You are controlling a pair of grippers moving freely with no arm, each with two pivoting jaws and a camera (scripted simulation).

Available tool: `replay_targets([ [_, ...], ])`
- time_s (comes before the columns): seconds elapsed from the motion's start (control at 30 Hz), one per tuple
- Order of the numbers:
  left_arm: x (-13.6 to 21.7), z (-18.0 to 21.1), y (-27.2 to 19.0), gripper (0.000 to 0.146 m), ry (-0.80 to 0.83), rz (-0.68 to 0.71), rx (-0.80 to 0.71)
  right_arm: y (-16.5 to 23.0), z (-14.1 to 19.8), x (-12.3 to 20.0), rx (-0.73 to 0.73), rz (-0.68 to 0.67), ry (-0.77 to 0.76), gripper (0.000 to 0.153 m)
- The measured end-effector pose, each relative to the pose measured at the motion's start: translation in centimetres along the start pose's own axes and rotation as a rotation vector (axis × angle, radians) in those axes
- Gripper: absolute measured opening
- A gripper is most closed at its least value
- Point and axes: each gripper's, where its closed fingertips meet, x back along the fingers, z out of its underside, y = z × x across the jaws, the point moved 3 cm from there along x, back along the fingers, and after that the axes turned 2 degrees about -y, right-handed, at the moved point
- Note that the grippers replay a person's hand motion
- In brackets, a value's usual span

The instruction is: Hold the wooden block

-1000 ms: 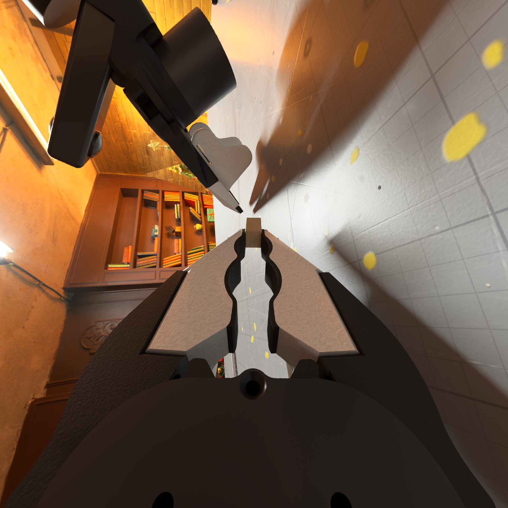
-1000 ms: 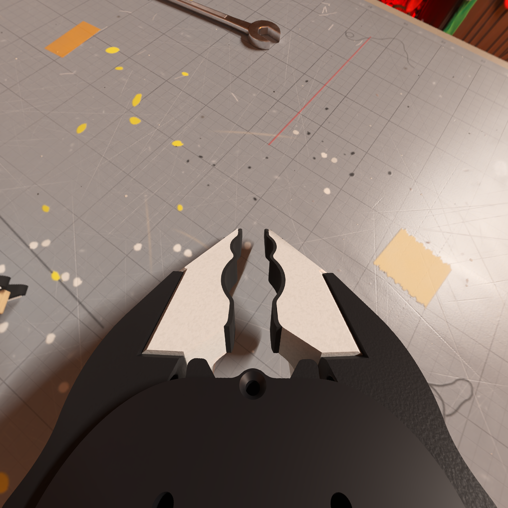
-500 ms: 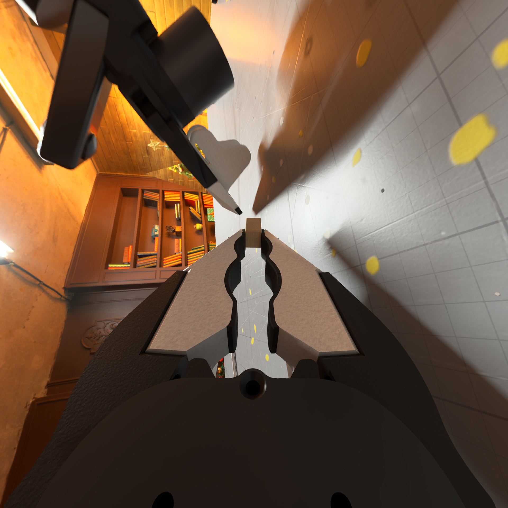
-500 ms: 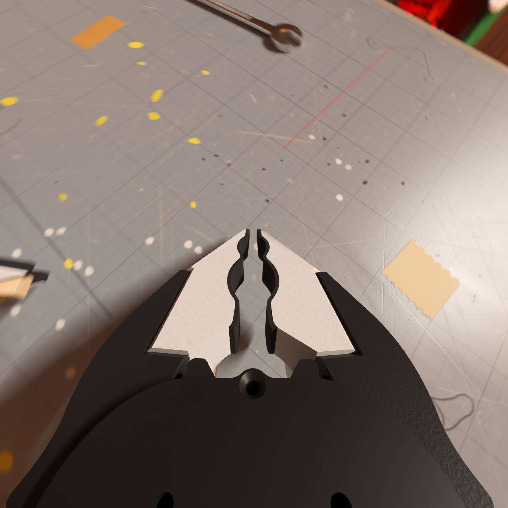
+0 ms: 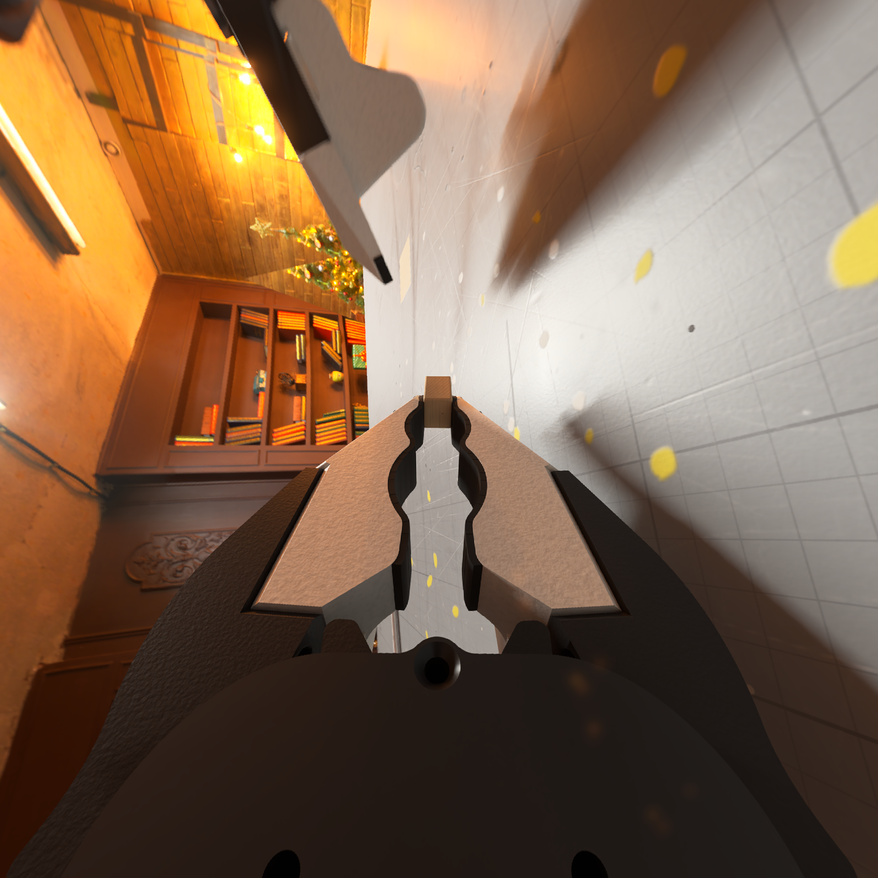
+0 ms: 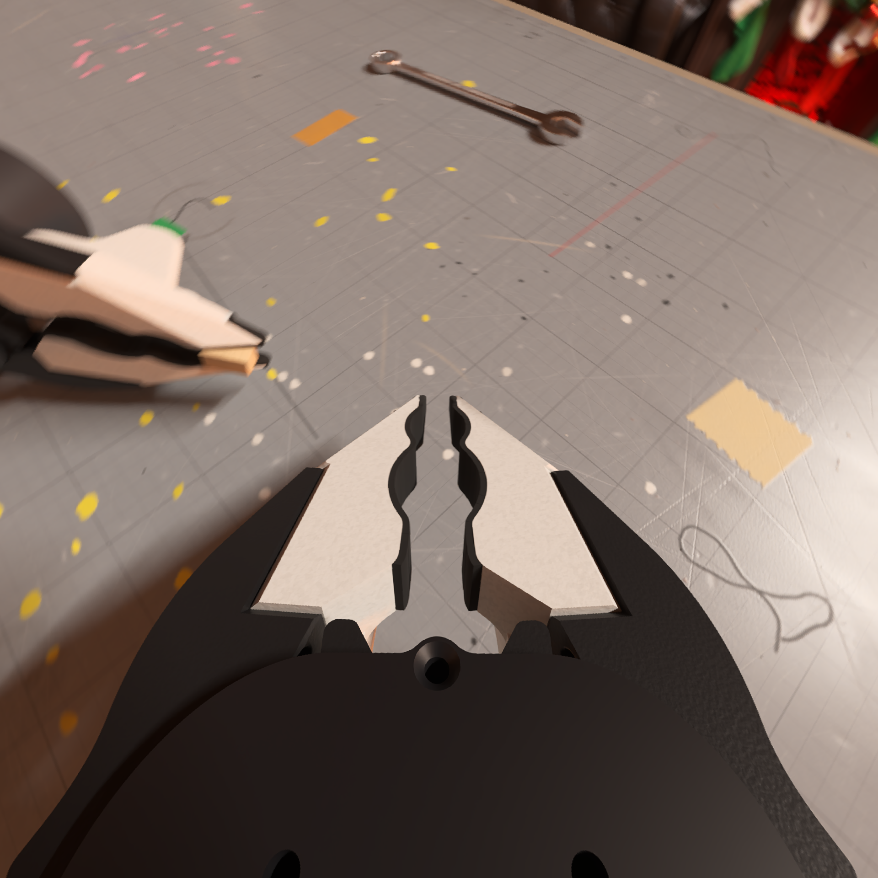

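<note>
The wooden block is a small tan cuboid pinched between the tips of my left gripper, which is shut on it and holds it above the grey cutting mat. In the right wrist view the left gripper comes in from the left with the block sticking out of its tips. My right gripper is empty; its jaws stand nearly together with a narrow slit, a short way right of and below the block. One of its fingers hangs close above the block in the left wrist view.
A metal wrench lies at the far side of the mat. A tan tape patch and a loop of thread lie to the right, an orange tape patch farther back. A bookshelf stands beyond the table edge.
The right gripper has moved closer to the left gripper and the block, and its jaws have narrowed. The left gripper keeps hold of the block.
</note>
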Motion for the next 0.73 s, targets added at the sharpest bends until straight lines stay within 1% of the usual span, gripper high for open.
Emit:
replay_targets([
  [0.03, 0.0, -0.1, -0.1, 0.010, -0.004, 0.001, -0.019, -0.5, -0.1, -0.4, -0.053, 0.033, 0.003, 0.014],
  [0.13, 0.0, -0.1, -0.2, 0.009, -0.003, 0.001, -0.035, -0.8, -0.5, -2.2, -0.215, 0.014, 0.015, 0.020],
  [0.2, 0.0, 0.0, -0.2, 0.009, 0.000, 0.007, -0.029, -0.9, -0.5, -3.6, -0.271, 0.031, 0.047, 0.022],
  [0.3, -0.1, 0.2, -0.2, 0.009, 0.005, 0.015, -0.025, -1.1, -0.3, -5.4, -0.257, 0.075, 0.107, 0.025],
  [0.4, -0.1, 0.2, -0.3, 0.009, 0.006, 0.016, -0.033, -1.4, -0.1, -6.1, -0.202, 0.140, 0.174, 0.025],
  [0.5, -0.1, 0.2, -0.3, 0.009, 0.010, 0.013, -0.048, -1.6, 0.4, -5.6, -0.177, 0.192, 0.222, 0.024],
  [0.6, 0.0, 0.1, -0.4, 0.009, 0.007, 0.031, -0.023, -1.7, 1.4, -3.9, -0.222, 0.210, 0.234, 0.024],
  [0.7, 0.2, -0.5, -0.9, 0.009, 0.002, 0.114, 0.038, -1.4, 2.3, -2.0, -0.242, 0.198, 0.207, 0.025],
  [0.73, 0.3, -0.8, -1.2, 0.009, 0.002, 0.153, 0.055, -1.2, 2.5, -1.5, -0.240, 0.185, 0.181, 0.028],
])
